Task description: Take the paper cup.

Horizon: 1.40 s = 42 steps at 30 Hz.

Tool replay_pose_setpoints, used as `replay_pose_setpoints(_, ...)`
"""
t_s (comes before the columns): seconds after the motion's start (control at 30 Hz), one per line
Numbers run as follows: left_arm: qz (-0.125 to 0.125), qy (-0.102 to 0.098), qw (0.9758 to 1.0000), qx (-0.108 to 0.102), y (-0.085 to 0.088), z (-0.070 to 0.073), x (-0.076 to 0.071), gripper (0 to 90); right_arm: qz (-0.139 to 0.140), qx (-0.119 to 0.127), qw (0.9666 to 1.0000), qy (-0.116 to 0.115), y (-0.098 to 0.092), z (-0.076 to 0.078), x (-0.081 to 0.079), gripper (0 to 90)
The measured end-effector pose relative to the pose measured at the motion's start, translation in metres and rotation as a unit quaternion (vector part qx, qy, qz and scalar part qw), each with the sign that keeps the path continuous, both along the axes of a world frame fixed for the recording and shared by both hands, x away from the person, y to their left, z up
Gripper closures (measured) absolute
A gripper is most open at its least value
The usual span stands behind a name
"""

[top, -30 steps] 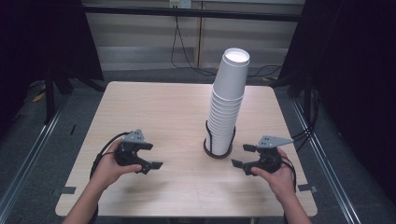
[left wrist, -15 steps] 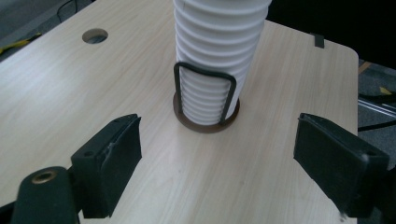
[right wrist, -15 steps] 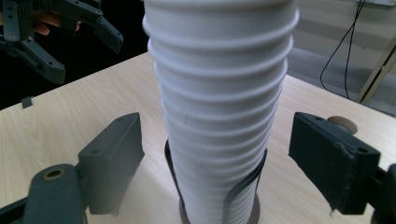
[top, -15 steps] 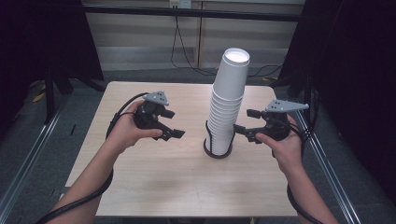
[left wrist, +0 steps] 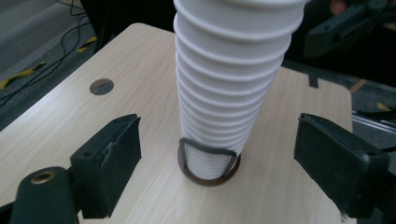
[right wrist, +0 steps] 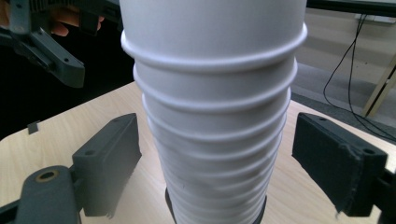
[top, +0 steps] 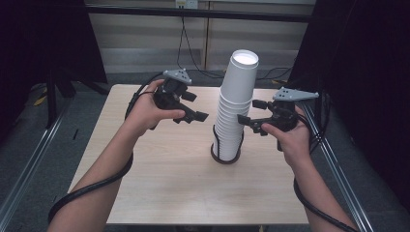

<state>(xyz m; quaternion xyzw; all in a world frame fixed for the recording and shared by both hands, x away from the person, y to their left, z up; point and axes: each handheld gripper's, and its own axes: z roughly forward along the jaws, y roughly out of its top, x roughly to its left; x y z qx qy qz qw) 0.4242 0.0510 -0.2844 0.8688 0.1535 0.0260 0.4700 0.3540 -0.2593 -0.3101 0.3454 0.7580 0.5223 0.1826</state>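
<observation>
We hold both tongs released, flanking the upright stack of white paper cups (top: 234, 104) in its dark holder on the worktop (top: 159, 179). Right tongs (top: 247, 112) sit nearer the stack; left tongs (top: 195, 106) hover just beside.

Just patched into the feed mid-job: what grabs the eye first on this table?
The tall stack of white paper cups standing in a dark ring holder near the middle of the wooden table. The left tongs and right tongs flank it on either side, raised off the table, both open and aimed at the stack without touching it.
</observation>
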Motion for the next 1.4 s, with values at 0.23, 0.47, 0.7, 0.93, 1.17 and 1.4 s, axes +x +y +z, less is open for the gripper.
replay_pose_setpoints(0.23, -0.011, -0.004, 0.9999, -0.008, -0.020, 0.015, 0.008, 12.4, 0.002, 0.004, 1.0000, -0.004, 0.010, 0.007, 0.008, 13.5)
replay_pose_setpoints(0.47, -0.019, -0.010, 0.9994, -0.028, -0.040, 0.027, 0.013, 9.4, 0.004, 0.005, 1.0000, -0.003, 0.012, 0.007, 0.013, 12.0)
replay_pose_setpoints(0.7, -0.026, -0.016, 0.9984, -0.048, -0.066, 0.029, 0.015, 4.3, 0.006, 0.005, 1.0000, -0.006, 0.012, 0.007, 0.015, 11.3)
replay_pose_setpoints(0.93, -0.025, -0.012, 0.9984, -0.050, -0.083, 0.025, 0.018, 0.6, 0.007, 0.003, 1.0000, -0.005, 0.012, 0.007, 0.015, 11.3)
replay_pose_setpoints(1.17, -0.016, -0.027, 0.9977, -0.060, -0.088, 0.023, 0.018, 5.0, 0.007, 0.002, 1.0000, -0.005, 0.012, 0.007, 0.015, 11.2)
replay_pose_setpoints(1.4, -0.009, -0.030, 0.9971, -0.070, -0.086, 0.025, 0.016, 6.4, 0.007, 0.002, 0.9999, -0.007, 0.013, 0.007, 0.016, 11.2)
